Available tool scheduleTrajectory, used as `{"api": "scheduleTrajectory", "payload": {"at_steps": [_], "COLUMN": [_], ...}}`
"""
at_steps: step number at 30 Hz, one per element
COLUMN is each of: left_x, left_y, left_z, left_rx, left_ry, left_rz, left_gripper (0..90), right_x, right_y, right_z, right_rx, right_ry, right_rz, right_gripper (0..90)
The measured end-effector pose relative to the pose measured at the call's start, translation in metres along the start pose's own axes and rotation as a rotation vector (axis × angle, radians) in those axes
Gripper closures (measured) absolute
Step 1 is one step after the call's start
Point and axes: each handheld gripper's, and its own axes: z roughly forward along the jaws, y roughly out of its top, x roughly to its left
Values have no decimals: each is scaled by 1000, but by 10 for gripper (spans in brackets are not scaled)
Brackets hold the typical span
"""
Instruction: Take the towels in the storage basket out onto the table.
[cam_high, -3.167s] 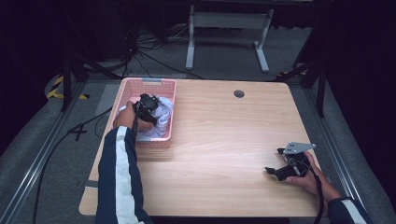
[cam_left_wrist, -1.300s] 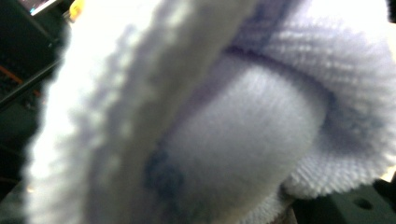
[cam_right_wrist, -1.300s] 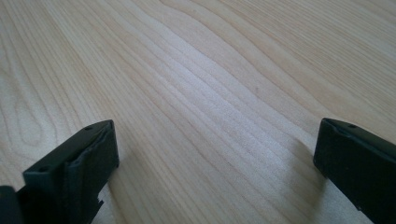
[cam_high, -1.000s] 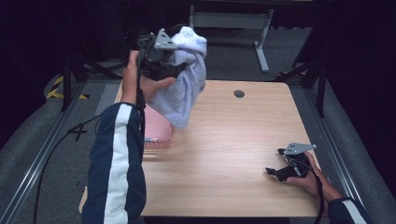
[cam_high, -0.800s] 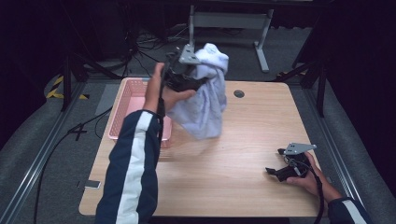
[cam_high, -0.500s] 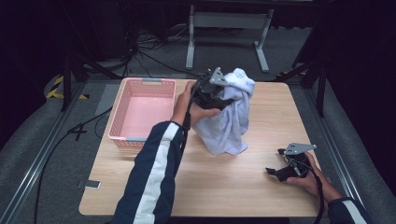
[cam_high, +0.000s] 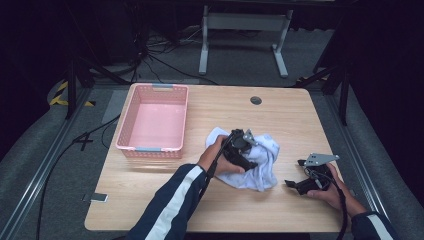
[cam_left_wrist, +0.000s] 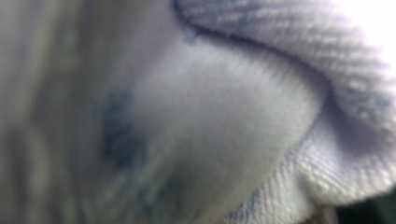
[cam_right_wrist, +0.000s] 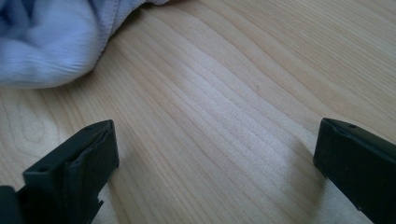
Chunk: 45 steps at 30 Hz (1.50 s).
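High view: a white cloth (cam_high: 260, 162) is seen crumpled on the wooden table (cam_high: 280, 120), its long axis running left to right, with the left gripper (cam_high: 241, 149) pressed into it (jaw state cannot be told). Half a second ago it was held above the table. The emptied pink basket (cam_high: 153, 121) stands well apart.

Left gripper view: blurred cloth weave (cam_left_wrist: 224, 116) is shown.

Right gripper view: the right gripper (cam_right_wrist: 215, 158) is spread wide, empty, near the cloth's edge (cam_right_wrist: 46, 42).
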Motion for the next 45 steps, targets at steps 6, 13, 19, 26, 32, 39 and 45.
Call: {"api": "scheduleTrajectory", "payload": {"at_steps": [6, 13, 19, 26, 32, 39, 45], "left_x": [-24, -53, -58, -62, -65, -60, -55], "left_y": [-26, -77, -112, -131, -135, -147, -157], "left_z": [-39, -73, -43, -32, -35, -46, -55], "left_rx": [-21, -89, -16, -26, -24, -11, -13], "left_ry": [81, 62, -5, 71, 131, 174, 194], "left_rz": [19, -21, -105, -156, -158, -216, -255], "left_gripper": [175, 236, 260, 262, 272, 289, 291], "right_x": [0, 6, 20, 40, 39, 32, 17], "right_y": [0, 6, 37, 88, 95, 93, 86], "right_z": [0, -5, -7, 27, 60, 65, 45], "right_rx": [-1, -6, -116, -139, -29, 28, 43], "right_ry": [-3, 17, 54, 70, 63, 138, 65], "right_rz": [2, -13, -62, -183, -223, -205, -162], "right_gripper": [0, 253, 262, 253, 380, 755, 819]}}
